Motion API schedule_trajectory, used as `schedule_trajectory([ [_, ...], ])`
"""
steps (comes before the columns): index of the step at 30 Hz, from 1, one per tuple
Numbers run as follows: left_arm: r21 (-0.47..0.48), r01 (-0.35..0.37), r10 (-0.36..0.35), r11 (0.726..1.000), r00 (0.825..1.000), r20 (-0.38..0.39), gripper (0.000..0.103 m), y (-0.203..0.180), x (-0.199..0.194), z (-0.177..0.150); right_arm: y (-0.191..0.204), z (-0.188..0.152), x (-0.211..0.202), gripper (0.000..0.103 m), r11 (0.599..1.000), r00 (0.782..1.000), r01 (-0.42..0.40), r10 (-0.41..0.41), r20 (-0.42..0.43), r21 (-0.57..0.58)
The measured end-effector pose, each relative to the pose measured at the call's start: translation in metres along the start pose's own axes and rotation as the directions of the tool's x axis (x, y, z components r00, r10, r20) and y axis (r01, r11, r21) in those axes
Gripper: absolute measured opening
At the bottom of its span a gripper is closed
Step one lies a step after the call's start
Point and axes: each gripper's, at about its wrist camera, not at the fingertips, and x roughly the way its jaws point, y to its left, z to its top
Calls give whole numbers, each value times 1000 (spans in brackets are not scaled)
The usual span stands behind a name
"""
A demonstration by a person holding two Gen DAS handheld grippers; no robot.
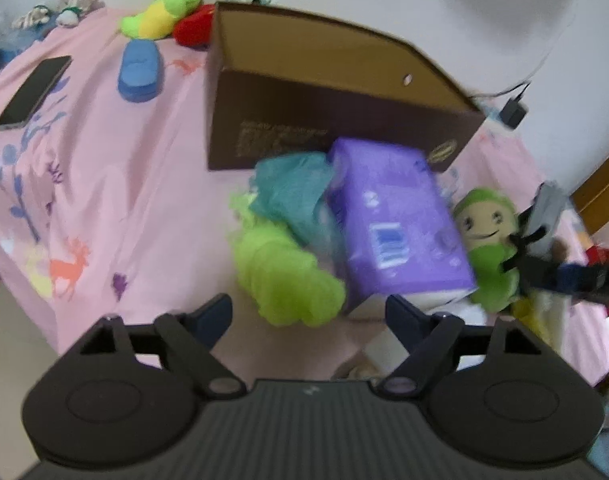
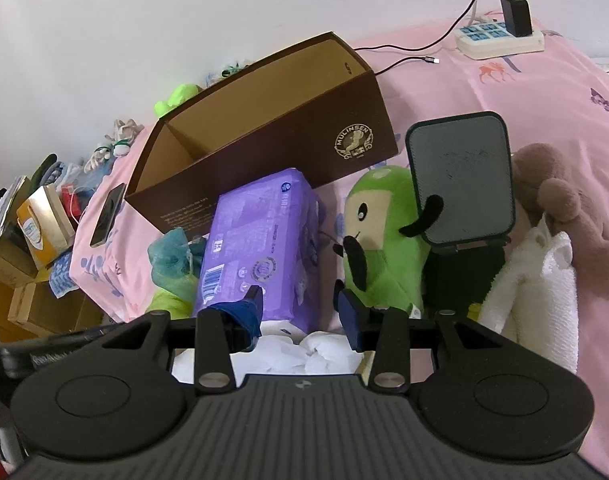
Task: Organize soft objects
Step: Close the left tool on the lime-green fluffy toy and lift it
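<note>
A purple tissue pack (image 1: 396,228) (image 2: 260,240) leans against an open brown cardboard box (image 1: 324,96) (image 2: 264,136) on the pink bed. A lime mesh puff (image 1: 284,276) and a teal mesh puff (image 1: 292,192) (image 2: 172,252) lie left of the pack. A green plush doll (image 1: 488,248) (image 2: 380,240) sits right of it. My left gripper (image 1: 308,316) is open and empty just in front of the lime puff. My right gripper (image 2: 300,304) is open around the near end of the purple pack, above white crumpled tissue (image 2: 304,352).
A phone (image 1: 32,92) (image 2: 106,216), a blue pad (image 1: 140,68), a yellow-green plush (image 1: 160,12) and a red plush (image 1: 192,28) lie farther back. A grey stand (image 2: 460,176), brown plush (image 2: 572,208), white towel (image 2: 536,292) and power strip (image 2: 500,38) are at right.
</note>
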Motion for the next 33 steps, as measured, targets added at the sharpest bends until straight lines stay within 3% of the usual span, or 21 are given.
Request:
schedule_trajectory([
  [2, -7, 7, -7, 1000, 1000, 8, 102, -3, 2, 5, 0, -1, -1, 24, 1000, 1000, 0, 0, -2, -2],
  [4, -10, -22, 22, 1000, 1000, 5, 102, -5, 10, 8, -2, -1, -3, 24, 1000, 1000, 3, -3, 2, -1],
  [6, -17, -41, 41, 999, 999, -13, 95, -5, 19, 9, -4, -2, -6, 24, 1000, 1000, 8, -8, 8, 4],
  [10, -27, -55, 53, 998, 997, -63, 62, 2, 33, 6, -11, -2, -9, 24, 1000, 1000, 19, -19, 12, 25],
  [12, -39, -61, 57, 997, 994, -94, 55, 9, 41, 3, -13, -3, -9, 24, 999, 1000, 25, -25, 12, 34],
  [21, 42, -84, 86, 996, 995, -58, 49, -1, 25, -6, -18, -1, -6, 24, 998, 1000, 26, -26, -5, 54],
  [33, 98, -46, 48, 994, 999, -14, 48, -14, -12, -21, -15, 0, 0, 24, 999, 1000, -4, 5, -29, 42],
])
